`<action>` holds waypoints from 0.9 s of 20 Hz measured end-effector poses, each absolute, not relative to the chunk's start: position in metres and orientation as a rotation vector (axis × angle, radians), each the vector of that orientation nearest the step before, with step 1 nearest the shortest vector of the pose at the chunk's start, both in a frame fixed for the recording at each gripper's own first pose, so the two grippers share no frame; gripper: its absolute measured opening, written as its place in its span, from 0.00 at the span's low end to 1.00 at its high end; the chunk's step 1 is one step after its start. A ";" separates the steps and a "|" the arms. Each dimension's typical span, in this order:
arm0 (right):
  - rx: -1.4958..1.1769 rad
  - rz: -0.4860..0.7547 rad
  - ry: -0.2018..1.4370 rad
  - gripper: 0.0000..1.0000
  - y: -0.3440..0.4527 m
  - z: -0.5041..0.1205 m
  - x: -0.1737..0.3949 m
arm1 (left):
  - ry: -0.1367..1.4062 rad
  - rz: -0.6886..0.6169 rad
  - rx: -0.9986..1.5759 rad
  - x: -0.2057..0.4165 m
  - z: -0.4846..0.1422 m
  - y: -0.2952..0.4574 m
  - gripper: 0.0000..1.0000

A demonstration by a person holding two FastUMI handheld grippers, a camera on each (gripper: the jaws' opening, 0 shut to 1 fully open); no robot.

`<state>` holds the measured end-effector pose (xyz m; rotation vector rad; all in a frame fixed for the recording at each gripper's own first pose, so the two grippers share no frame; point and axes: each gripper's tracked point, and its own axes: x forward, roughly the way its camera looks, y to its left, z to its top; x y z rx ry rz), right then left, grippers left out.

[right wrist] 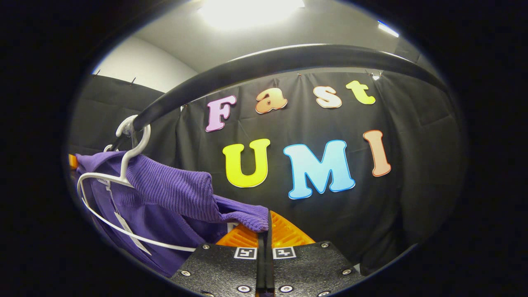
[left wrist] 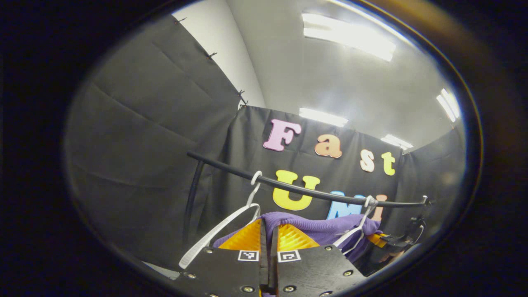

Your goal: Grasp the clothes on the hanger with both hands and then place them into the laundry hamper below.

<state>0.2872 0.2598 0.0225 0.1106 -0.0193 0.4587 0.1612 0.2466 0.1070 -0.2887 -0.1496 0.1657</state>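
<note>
— What is the left gripper (left wrist: 269, 237) doing?

— Its two fingers are pressed together on a fold of the purple sweater (left wrist: 326, 229), which bunches up right over the fingertips. The cloth runs off to the right, draped across a white hanger (left wrist: 358, 228) that hooks on the black rail (left wrist: 313, 190).

— And the other white hanger (left wrist: 222, 231) in the left gripper view?

— That one hangs from the same rail further left, its arm sloping down beside the gripper; no cloth can be seen on that arm.

— The right gripper (right wrist: 269, 231)?

— Its fingers are drawn close too, with the ribbed edge of the purple sweater (right wrist: 173, 192) nipped between them at the tips (a cuff or a hem, one cannot tell which). From there the knit climbs up and left to the hanger (right wrist: 123, 165), whose hook sits over the rail (right wrist: 264, 62) arching overhead. A pale tag (right wrist: 128, 233) dangles inside the garment.

— Can the right gripper be seen from the left gripper view?

— Yes, low at the far right (left wrist: 392, 243), just under the rail's end, next to the sweater. The garment is up on the rail, stretched between the two grippers.
</note>
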 end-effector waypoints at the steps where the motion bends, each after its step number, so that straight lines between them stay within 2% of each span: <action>1: 0.112 0.455 -0.018 0.00 0.259 0.024 0.287 | -0.139 0.149 -0.304 0.166 0.101 0.249 0.01; 10: 0.026 0.393 -0.042 0.00 0.244 0.022 0.298 | -0.122 0.022 -0.334 0.208 0.051 0.243 0.01; 11: 0.020 0.386 -0.038 0.00 0.242 0.018 0.300 | -0.123 0.009 -0.336 0.212 0.045 0.241 0.09; 14: -0.002 0.362 -0.039 0.00 0.234 0.014 0.307 | -0.128 -0.030 -0.316 0.218 0.030 0.234 0.09; 15: -0.005 0.358 -0.039 0.00 0.233 0.013 0.311 | -0.130 -0.044 -0.313 0.219 0.025 0.232 0.01; 16: -0.010 0.357 -0.037 0.00 0.231 0.011 0.315 | -0.133 -0.053 -0.320 0.219 0.020 0.228 0.09; 18: -0.030 0.358 -0.041 0.00 0.233 0.008 0.322 | -0.133 -0.048 -0.354 0.222 0.010 0.226 0.09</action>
